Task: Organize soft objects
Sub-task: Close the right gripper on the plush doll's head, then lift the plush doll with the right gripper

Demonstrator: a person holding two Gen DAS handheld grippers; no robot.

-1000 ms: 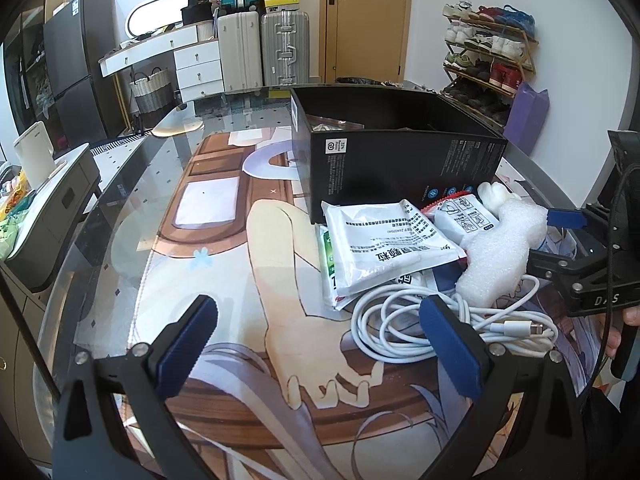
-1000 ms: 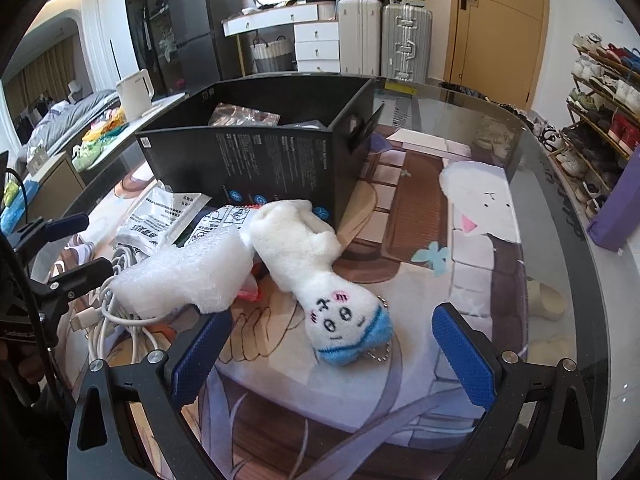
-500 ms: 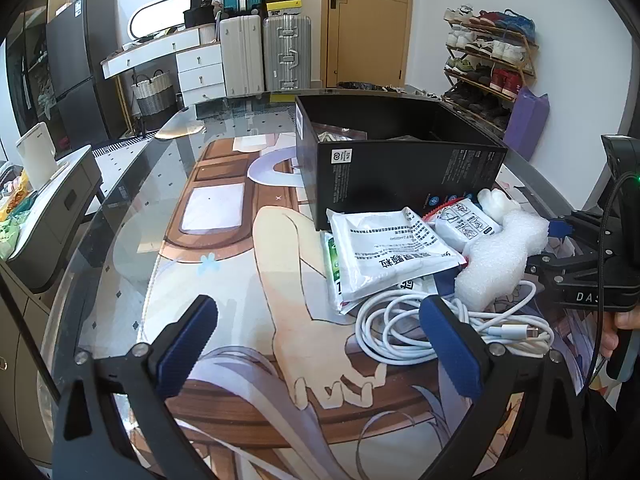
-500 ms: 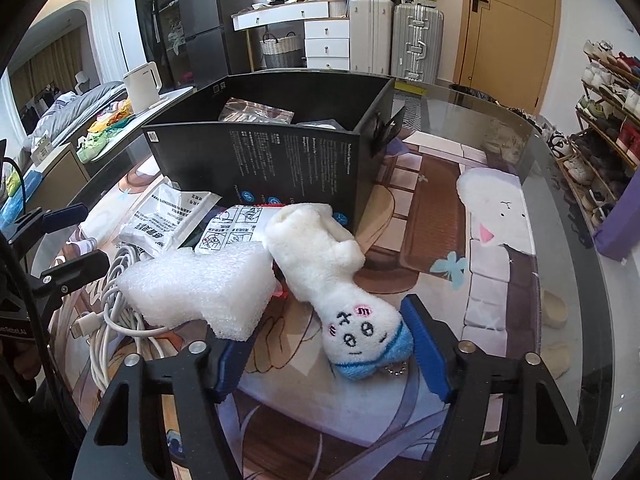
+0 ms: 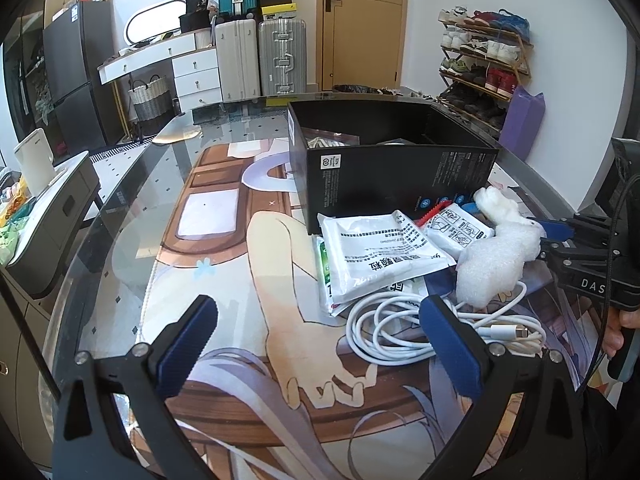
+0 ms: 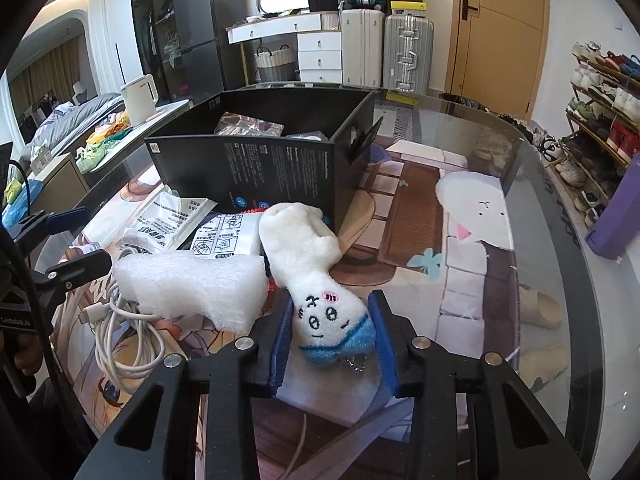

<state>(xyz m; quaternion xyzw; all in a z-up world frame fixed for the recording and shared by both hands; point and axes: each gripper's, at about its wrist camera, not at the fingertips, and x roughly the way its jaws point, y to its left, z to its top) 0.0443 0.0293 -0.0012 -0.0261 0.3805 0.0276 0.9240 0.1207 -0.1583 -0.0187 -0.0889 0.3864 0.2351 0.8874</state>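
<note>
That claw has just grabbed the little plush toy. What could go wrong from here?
The right gripper pinches only the plush at its head end, so the long body may sag and drag the foam beside it. Its metal chain hangs loose and could catch. The black box has a tall wall, which the dangling body might hit.

Right tongs [image 6: 332,334] around plush toy [image 6: 316,276]

The toy [image 6: 308,264] is soft, fuzzy white cloth. The foam block [image 6: 192,284] looks bumpy and squishy. The box [image 6: 276,168] is dull black card. The packets [image 5: 380,256] are crinkly, shiny plastic. The cable [image 5: 404,328] is smooth. The desk [image 5: 132,216] top is shiny glass.
</note>
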